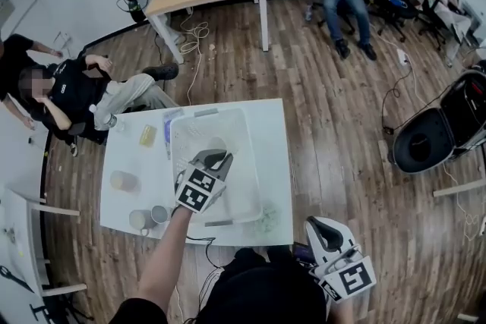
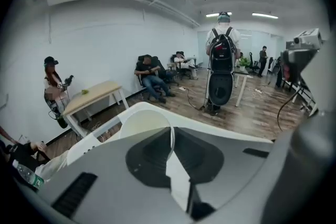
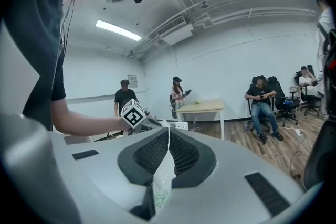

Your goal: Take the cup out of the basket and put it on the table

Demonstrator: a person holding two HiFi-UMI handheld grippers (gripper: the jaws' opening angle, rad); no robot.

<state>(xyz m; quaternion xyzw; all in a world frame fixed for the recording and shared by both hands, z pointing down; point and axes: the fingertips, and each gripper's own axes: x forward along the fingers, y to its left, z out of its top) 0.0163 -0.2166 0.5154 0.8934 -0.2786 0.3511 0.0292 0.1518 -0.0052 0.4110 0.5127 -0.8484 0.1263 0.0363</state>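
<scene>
- Cup [image 2: 140,124] sits mid-frame in the basket [image 1: 249,172] on the white table [image 1: 275,134]; we see the left gripper [image 1: 216,160] clamped on its wall.
- Right gripper [image 1: 325,233], lower right, hangs off the table, jaws together, empty.

**Left arm stretched forward, right gripper held back**

The bare left forearm [image 1: 163,262] reaches forward and away from the body. It carries the left gripper [image 1: 216,160], whose marker cube faces up. Its jaws are closed on the thin wall of a white cup [image 2: 144,122]. The right gripper [image 1: 325,230] sits low, close beside the person's right side. Its jaws are pressed together with nothing between them.
</scene>
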